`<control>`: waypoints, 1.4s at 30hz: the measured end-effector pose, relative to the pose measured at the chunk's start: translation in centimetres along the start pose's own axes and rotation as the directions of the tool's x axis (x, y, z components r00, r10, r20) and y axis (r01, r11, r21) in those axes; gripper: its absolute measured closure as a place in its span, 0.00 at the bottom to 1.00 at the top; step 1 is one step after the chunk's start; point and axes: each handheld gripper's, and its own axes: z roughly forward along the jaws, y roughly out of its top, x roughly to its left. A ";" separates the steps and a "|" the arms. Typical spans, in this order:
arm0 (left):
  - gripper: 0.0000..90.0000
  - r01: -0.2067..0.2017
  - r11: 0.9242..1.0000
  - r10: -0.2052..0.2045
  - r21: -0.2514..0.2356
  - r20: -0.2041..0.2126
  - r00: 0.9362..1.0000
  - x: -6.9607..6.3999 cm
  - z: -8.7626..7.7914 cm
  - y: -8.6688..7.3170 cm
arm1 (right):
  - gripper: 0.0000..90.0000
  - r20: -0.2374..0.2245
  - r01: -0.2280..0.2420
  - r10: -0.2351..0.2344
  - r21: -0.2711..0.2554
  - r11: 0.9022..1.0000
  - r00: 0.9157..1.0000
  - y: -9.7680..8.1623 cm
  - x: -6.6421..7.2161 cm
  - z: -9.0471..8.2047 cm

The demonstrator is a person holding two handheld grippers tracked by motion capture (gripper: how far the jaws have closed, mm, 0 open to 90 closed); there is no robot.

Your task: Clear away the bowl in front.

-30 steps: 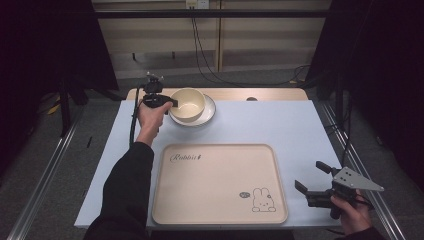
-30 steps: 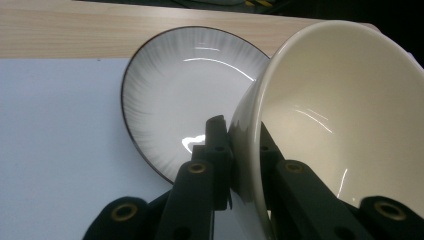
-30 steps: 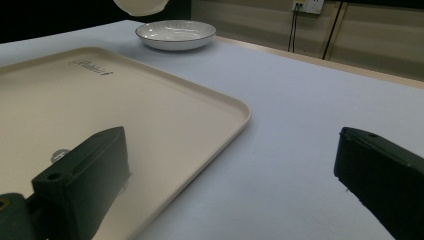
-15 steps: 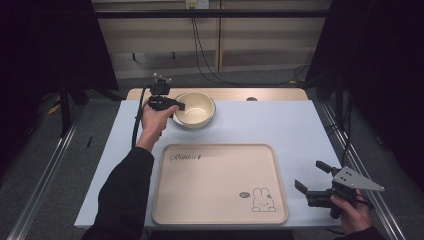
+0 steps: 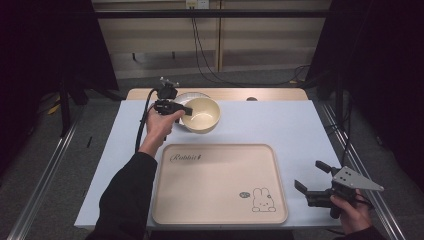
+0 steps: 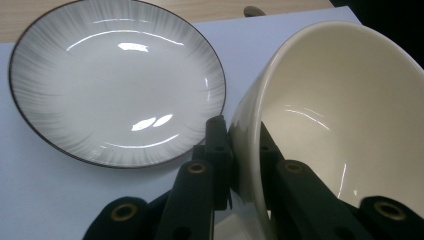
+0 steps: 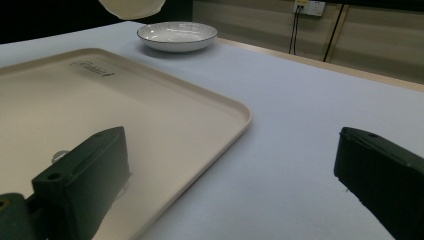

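Cream bowl [image 5: 201,114] was lifted off the table, tilted, just beside the grey-rimmed plate [image 5: 192,97] at the far edge. My left gripper [image 5: 183,109] had its jaws clamped on the bowl's rim, one pad inside, one outside. Beige tray [image 5: 220,215] sat nearer me. My right gripper [image 5: 311,176] rested beside the tray's right edge, jaws wide, nothing between them.
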 end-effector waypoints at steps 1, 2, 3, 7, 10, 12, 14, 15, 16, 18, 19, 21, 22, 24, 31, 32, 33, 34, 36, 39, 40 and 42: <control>0.93 -0.004 1.000 0.004 0.009 0.003 1.000 -0.2 0.1 -0.1 | 0.01 0.001 -0.001 0.001 0.001 1.000 1.000 0.0 0.0 0.0; 0.93 -0.012 1.000 0.012 0.014 0.003 1.000 -0.4 0.3 -0.2 | 0.01 0.001 -0.001 0.001 0.001 1.000 1.000 0.0 0.0 0.0; 0.93 -0.012 1.000 0.012 0.014 0.003 1.000 -0.4 0.3 -0.2 | 0.01 -0.001 0.000 0.000 0.002 1.000 1.000 0.0 0.0 0.0; 0.93 -0.025 0.999 0.024 0.031 0.024 0.999 -1.2 1.1 -0.4 | 0.01 0.000 0.003 -0.003 -0.004 1.000 1.000 0.0 0.0 0.0; 0.93 -0.033 0.999 0.032 0.041 0.036 0.999 -1.7 1.6 -0.6 | 0.01 -0.003 0.005 -0.005 -0.004 1.000 1.000 0.0 0.0 0.0; 0.93 -0.034 0.998 0.032 0.045 0.047 0.998 -2.0 1.9 -0.7 | 0.01 -0.009 0.003 -0.003 -0.001 1.000 1.000 0.0 0.0 -0.1; 0.93 -0.043 0.998 0.041 0.054 0.047 0.998 -2.4 2.2 -0.8 | 0.01 -0.010 0.002 -0.002 0.000 1.000 1.000 0.0 0.0 -0.1; 0.93 -0.043 0.997 0.040 0.059 0.048 0.998 -2.6 2.4 -0.9 | 0.01 -0.010 0.003 -0.003 0.000 1.000 1.000 0.0 0.0 -0.1; 0.93 -0.044 0.997 0.040 0.061 0.051 0.998 -2.7 2.6 -1.0 | 0.01 -0.006 0.003 -0.003 -0.002 1.000 1.000 0.0 0.0 -0.1; 0.93 -0.050 0.996 0.045 0.069 0.064 0.997 -3.1 3.0 -1.1 | 0.01 -0.008 0.003 -0.003 0.001 1.000 1.000 0.0 0.0 -0.1; 0.93 -0.053 0.996 0.048 0.073 0.069 0.996 -3.2 3.2 -1.2 | 0.01 -0.008 0.002 -0.002 0.000 1.000 1.000 0.0 0.0 -0.1; 0.92 -0.061 0.995 0.055 0.077 0.077 0.995 -3.5 3.6 -1.3 | 0.01 -0.011 0.002 -0.002 0.001 1.000 1.000 0.0 0.0 -0.1; 0.92 -0.054 0.996 0.048 0.075 0.082 0.995 -3.7 3.8 -1.3 | 0.01 -0.008 0.003 -0.003 0.000 1.000 1.000 0.0 0.0 0.0; 0.93 -0.054 0.995 0.048 0.080 0.079 0.996 -4.1 4.1 -1.3 | 0.01 -0.008 0.001 -0.001 0.003 1.000 1.000 0.0 0.0 0.0; 0.92 -0.076 0.992 0.066 0.104 0.099 0.993 -5.5 5.3 -1.4 | 0.01 -0.010 -0.001 0.001 0.004 1.000 1.000 -0.1 0.0 0.0; 0.93 -0.078 0.991 0.067 0.106 0.102 0.993 -6.1 5.7 -1.4 | 0.01 -0.003 0.000 0.000 0.004 1.000 1.000 -0.1 0.0 0.0; 0.92 -0.086 0.990 0.074 0.113 0.107 0.991 -6.3 5.9 -1.4 | 0.01 -0.007 0.000 0.000 0.003 1.000 1.000 -0.1 0.0 0.0; 0.93 -0.091 0.989 0.079 0.113 0.108 0.991 -6.5 6.0 -1.4 | 0.01 -0.011 0.003 -0.003 0.002 1.000 1.000 0.0 0.0 0.0; 0.92 -0.100 0.988 0.086 0.121 0.114 0.990 -6.9 6.4 -1.4 | 0.01 -0.009 0.003 -0.003 0.002 1.000 1.000 -0.1 -0.1 0.0; 0.93 -0.101 0.987 0.086 0.123 0.122 0.989 -7.5 6.9 -1.5 | 0.01 -0.003 0.001 -0.001 0.002 1.000 1.000 -0.1 0.0 0.0; 0.92 -0.079 0.990 0.065 0.113 0.124 0.990 -7.8 7.2 -1.6 | 0.01 -0.005 0.001 -0.001 0.000 1.000 1.000 -0.1 0.0 0.0; 0.93 -0.096 0.987 0.079 0.130 0.129 0.988 -8.1 7.5 -1.6 | 0.01 -0.005 0.001 -0.001 0.002 1.000 1.000 -0.1 0.0 0.0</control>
